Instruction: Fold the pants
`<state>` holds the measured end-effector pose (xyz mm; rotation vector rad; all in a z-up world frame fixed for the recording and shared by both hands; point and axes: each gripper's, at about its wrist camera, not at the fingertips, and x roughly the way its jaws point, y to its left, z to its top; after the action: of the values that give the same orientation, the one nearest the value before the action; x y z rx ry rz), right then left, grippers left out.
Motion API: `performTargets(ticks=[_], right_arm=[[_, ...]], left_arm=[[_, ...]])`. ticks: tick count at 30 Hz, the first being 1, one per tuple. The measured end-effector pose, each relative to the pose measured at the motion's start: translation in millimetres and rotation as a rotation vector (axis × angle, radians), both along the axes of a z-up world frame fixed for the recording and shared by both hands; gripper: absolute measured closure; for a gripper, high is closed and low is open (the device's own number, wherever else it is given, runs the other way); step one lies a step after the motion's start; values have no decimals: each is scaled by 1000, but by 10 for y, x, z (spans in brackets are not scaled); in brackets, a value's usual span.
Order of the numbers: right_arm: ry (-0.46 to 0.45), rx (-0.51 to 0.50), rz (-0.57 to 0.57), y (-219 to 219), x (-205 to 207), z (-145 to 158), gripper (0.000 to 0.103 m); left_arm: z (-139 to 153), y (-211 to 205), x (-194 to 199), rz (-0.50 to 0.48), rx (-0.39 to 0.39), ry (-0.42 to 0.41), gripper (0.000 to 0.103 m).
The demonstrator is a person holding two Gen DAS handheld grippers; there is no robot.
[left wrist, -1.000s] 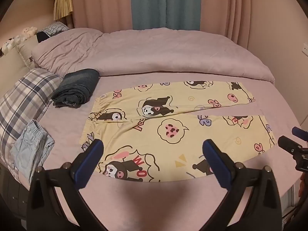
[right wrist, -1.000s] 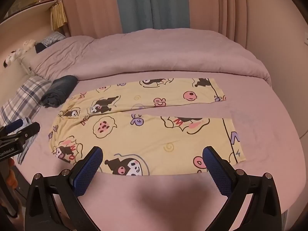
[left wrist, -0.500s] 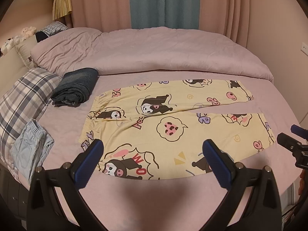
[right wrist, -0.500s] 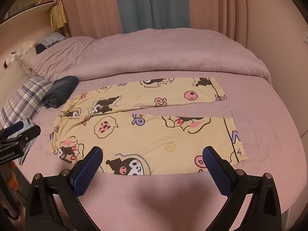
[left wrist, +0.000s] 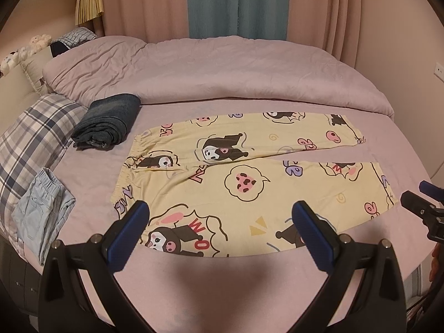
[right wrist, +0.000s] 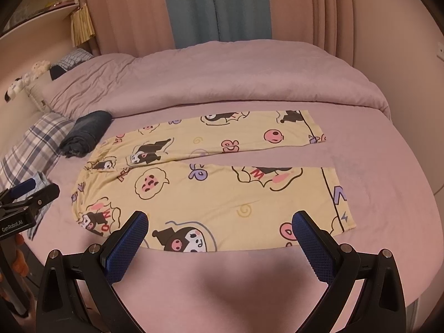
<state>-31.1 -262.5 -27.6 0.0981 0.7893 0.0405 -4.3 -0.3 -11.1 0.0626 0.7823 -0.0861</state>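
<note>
Yellow cartoon-print pants [left wrist: 249, 177] lie flat on the pink bed, waistband to the left, both legs spread toward the right; they also show in the right wrist view [right wrist: 211, 183]. My left gripper [left wrist: 220, 233] is open and empty, hovering above the near edge of the pants by the waist end. My right gripper [right wrist: 220, 238] is open and empty, above the near edge by the leg end. Each gripper shows at the edge of the other's view: the right one [left wrist: 424, 211] and the left one [right wrist: 25, 202].
A folded dark blue garment [left wrist: 108, 122] lies left of the waistband. A light blue folded garment [left wrist: 41, 211] and a plaid pillow [left wrist: 30, 136] sit at the far left. A rolled-back pink duvet [left wrist: 222, 77] lies behind the pants. Curtains stand behind the bed.
Both grippers have drifted slightly; the view of the pants shifts a little. Nothing was taken hold of and the pants have not moved.
</note>
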Motion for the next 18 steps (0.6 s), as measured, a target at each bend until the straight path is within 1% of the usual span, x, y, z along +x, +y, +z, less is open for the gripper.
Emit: performTargets(ticks=[18], right_arm=[[2,1,1,6,0,-11,0]], left_arm=[[-17,48,-14,-2,-3,2,0]])
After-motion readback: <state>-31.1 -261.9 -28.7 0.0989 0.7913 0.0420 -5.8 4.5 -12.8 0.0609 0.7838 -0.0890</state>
